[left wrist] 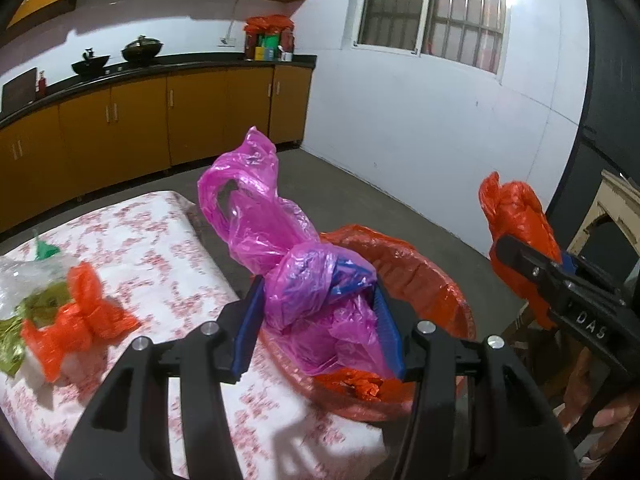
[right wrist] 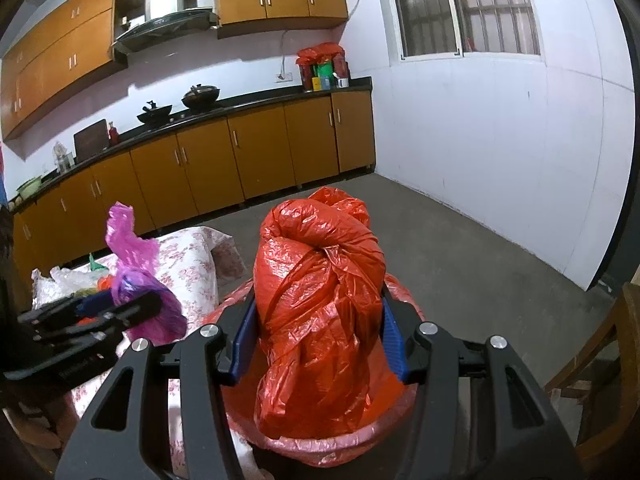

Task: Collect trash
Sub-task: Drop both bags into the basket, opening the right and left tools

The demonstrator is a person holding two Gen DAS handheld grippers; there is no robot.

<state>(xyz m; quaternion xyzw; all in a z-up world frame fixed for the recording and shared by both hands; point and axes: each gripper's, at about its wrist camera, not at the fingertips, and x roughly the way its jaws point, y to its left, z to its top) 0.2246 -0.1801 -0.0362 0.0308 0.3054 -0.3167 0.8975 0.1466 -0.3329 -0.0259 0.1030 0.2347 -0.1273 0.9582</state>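
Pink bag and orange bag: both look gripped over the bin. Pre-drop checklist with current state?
1. Left tool clamped on the pink bag: ok, both blue pads press its knotted middle.
2. Right tool clamped on the orange bag: ok, pads on both sides.
3. Orange-lined bin under the pink bag: ok, the bag's lower end hangs over the opening.
4. Bin under the orange bag: ok, its bottom sits inside the rim.
5. Room in the bin for both: cannot tell, the bags hide the inside.
6. Trash left on the floral tablecloth: not ok, a small orange bag and clear wrapping remain.
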